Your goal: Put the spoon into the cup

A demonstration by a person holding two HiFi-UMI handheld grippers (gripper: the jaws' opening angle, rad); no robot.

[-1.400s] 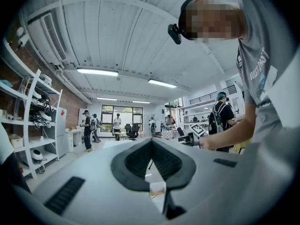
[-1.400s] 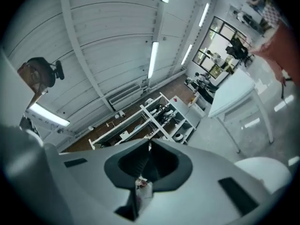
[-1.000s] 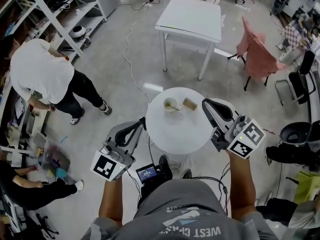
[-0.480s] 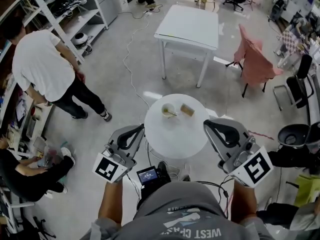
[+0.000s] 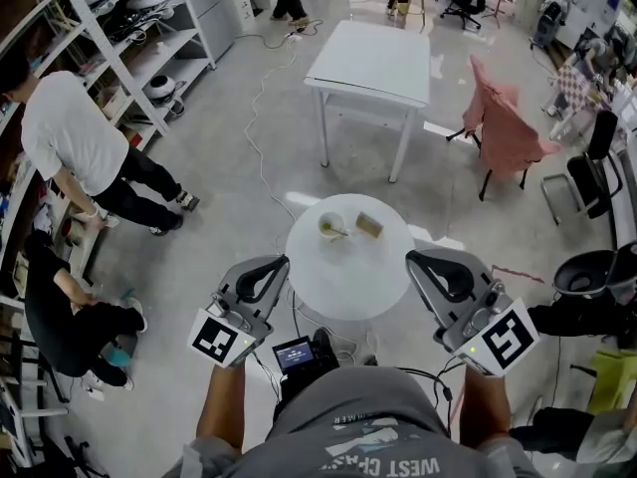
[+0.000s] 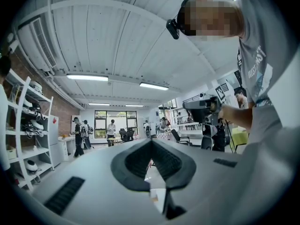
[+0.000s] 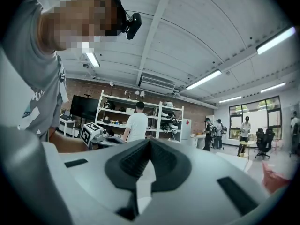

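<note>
On the far side of a round white table [image 5: 350,279] stands a small white cup [image 5: 331,228]. A spoon [image 5: 340,232] lies in the cup, its handle sticking out to the right. My left gripper [image 5: 282,260] hangs off the table's left edge, shut and empty; in the left gripper view its dark pads [image 6: 151,142] meet at the tip. My right gripper [image 5: 411,257] hangs off the table's right edge, also shut with nothing in it, and its pads [image 7: 150,140] are closed. Both point level and stay well short of the cup.
A small tan block [image 5: 370,225] lies right of the cup. Beyond are a white square table [image 5: 373,53], a pink-draped chair [image 5: 508,118], shelving [image 5: 109,28], a cable on the floor [image 5: 261,98], a standing person [image 5: 70,132], a crouching person [image 5: 70,317] and a black bin [image 5: 587,272].
The right gripper drew back from over the table's right side toward me and rolled so its marker cube faces up. The person in white stepped further left.
</note>
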